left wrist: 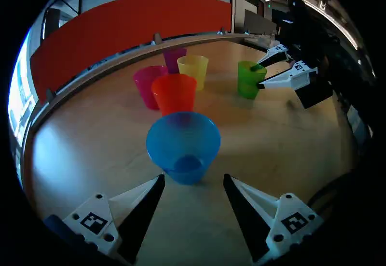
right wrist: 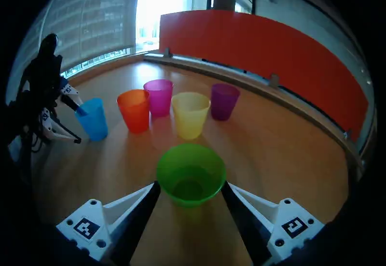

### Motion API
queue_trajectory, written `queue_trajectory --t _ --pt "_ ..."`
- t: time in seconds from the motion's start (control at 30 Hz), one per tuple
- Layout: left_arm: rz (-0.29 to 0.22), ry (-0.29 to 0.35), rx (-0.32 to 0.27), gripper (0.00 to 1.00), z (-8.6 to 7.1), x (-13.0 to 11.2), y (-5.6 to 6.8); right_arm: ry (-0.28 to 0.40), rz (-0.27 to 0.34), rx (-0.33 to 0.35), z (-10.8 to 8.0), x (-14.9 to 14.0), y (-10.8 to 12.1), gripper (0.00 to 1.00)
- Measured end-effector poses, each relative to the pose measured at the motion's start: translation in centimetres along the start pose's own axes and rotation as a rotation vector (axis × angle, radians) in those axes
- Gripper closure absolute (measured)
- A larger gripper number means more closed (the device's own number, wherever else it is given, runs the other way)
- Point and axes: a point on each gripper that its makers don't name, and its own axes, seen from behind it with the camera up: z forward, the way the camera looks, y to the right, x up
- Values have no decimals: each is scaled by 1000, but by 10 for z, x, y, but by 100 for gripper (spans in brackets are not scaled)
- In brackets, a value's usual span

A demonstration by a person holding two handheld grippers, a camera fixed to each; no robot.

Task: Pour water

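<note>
A blue cup (left wrist: 183, 147) stands upright on the wooden table (left wrist: 87, 150), its base between the tips of my left gripper (left wrist: 193, 178), which is open and not touching it. In the right gripper view the green cup (right wrist: 191, 174) sits upright between the tips of my right gripper (right wrist: 190, 185), open with its fingers close beside the cup's walls. The left gripper view shows the right gripper (left wrist: 259, 75) flanking the green cup (left wrist: 250, 78). The right gripper view shows the left gripper (right wrist: 75, 121) beside the blue cup (right wrist: 92, 119). Whether either cup holds water is unclear.
Between the two cups stand an orange cup (right wrist: 133, 110), a magenta cup (right wrist: 158, 97), a yellow cup (right wrist: 190, 114) and a purple cup (right wrist: 224, 101), close together. A raised rail (right wrist: 270, 80) borders the table's far edge before a red wall panel (right wrist: 270, 39).
</note>
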Motion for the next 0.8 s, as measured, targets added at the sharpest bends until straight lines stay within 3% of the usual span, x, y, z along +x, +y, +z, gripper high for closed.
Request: queue_trajectory --t 0.27,0.47,0.8 --pt "-4 -5 23 10 -11 -10 -4 -12 24 -21 -14 -16 3 2" --pt "-46 12 49 10 -22 -13 -12 -2 25 -41 -27 -22 1 3" --pt "-101 76 138 10 -50 -20 -32 68 48 -112 -53 -24 4 3"
